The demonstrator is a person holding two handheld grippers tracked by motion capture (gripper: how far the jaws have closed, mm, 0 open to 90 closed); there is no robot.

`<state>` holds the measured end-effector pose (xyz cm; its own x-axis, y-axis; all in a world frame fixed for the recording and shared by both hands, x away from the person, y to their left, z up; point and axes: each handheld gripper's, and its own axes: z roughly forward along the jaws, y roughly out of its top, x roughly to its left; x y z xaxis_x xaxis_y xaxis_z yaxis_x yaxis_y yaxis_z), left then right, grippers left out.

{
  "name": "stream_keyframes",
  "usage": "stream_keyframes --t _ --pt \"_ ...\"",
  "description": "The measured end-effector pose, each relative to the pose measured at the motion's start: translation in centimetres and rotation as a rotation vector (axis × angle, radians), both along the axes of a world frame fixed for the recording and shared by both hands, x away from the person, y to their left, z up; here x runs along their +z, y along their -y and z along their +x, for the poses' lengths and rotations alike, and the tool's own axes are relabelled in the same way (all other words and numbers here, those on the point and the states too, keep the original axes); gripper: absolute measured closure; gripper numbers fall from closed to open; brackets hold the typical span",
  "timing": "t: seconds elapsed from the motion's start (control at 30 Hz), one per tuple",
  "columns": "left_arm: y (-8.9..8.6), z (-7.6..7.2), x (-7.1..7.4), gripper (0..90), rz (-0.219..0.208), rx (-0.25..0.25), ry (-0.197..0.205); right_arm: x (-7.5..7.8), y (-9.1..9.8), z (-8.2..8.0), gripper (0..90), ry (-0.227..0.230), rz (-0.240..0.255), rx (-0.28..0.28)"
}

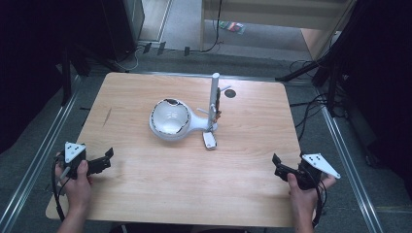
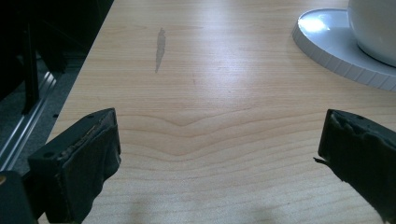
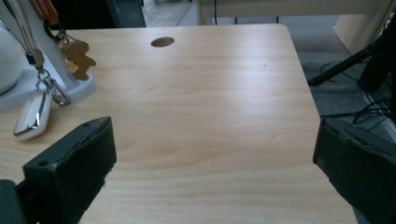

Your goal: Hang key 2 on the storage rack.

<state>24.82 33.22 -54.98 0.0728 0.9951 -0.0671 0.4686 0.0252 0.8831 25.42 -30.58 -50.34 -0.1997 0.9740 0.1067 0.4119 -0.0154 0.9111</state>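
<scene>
A white bowl sits on a white base with an upright white post at the middle of the wooden table. From the post hangs a keyring with a brown tag and a white key fob, which lies on the table by the base. My left gripper rests open near the front left edge, its jaws wide apart over bare wood. My right gripper stands open near the front right, nothing between its jaws. The key fob lies far left of them.
A round dark hole marks the table behind the post. The white base's rim lies ahead and right of my left gripper. Metal rails run along both sides of the table, with cables on the floor at right.
</scene>
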Motion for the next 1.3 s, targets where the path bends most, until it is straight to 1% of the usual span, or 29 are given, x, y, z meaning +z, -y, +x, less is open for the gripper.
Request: stream_keyframes --t 0.07,0.1,0.13,0.17,0.2,0.23,0.27,0.3,0.43,0.5,0.57,0.6,0.7,0.73,0.77,1.0,1.07,1.3 --pt "0.0 0.0 0.0 0.0 0.002 0.0 -0.001 -0.4 0.5 -0.4 0.0 -0.014 -0.001 -0.005" --pt "0.0 0.0 0.0 0.0 0.002 0.0 -0.001 -0.4 0.5 -0.4 0.0 -0.014 -0.001 -0.005" --pt "0.0 0.0 0.0 0.0 0.003 0.0 -0.001 -0.8 1.0 -0.7 0.0 -0.027 0.004 -0.015" --pt "0.0 0.0 0.0 0.0 0.001 0.0 0.0 -0.8 1.0 -0.7 0.0 -0.027 0.004 -0.015" --pt "0.0 0.0 0.0 0.0 0.0 0.002 0.0 -1.1 1.5 -1.0 0.0 -0.044 0.026 -0.026" --pt "0.0 0.0 0.0 0.0 0.0 0.002 0.0 -1.1 1.5 -1.0 0.0 -0.044 0.026 -0.026" --pt "0.0 0.0 0.0 0.0 0.0 0.003 -0.001 -1.6 1.9 -1.2 0.0 -0.067 0.041 -0.026" --pt "0.0 0.0 0.0 0.0 0.001 0.003 0.0 -1.8 2.1 -1.3 0.0 -0.076 0.047 -0.025" --pt "0.0 0.0 0.0 0.0 0.003 0.004 -0.001 -2.1 2.6 -1.7 0.0 -0.085 0.038 -0.033" --pt "0.0 0.0 0.0 0.0 0.002 0.004 0.0 -2.3 3.1 -2.1 0.0 -0.094 0.041 -0.036" --pt "0.0 0.0 0.0 0.0 0.003 0.003 -0.002 -2.4 3.1 -2.1 0.0 -0.101 0.041 -0.039" --pt "0.0 0.0 0.0 0.0 0.004 0.004 0.0 -2.6 3.3 -2.3 0.0 -0.111 0.033 -0.034" --pt "0.0 0.0 0.0 0.0 0.005 0.004 0.0 -2.6 3.4 -2.5 0.0 -0.11 0.029 -0.03" --pt "0.0 0.0 0.0 0.0 0.006 0.004 -0.001 -2.9 3.4 -2.8 0.0 -0.127 0.018 -0.029" --pt "0.0 0.0 0.0 0.0 0.007 0.004 -0.001 -2.9 3.5 -2.9 0.0 -0.131 0.017 -0.027" --pt "0.0 0.0 0.0 0.0 0.008 0.005 0.001 -3.1 3.5 -3.6 0.1 -0.138 0.01 -0.01" --pt "0.0 -0.1 0.0 0.0 0.01 0.005 0.001 -3.2 3.5 -4.0 0.2 -0.149 0.009 -0.001" --pt "0.1 0.0 0.0 0.0 0.012 0.005 0.0 -3.4 3.4 -4.2 0.4 -0.163 0.006 0.009"
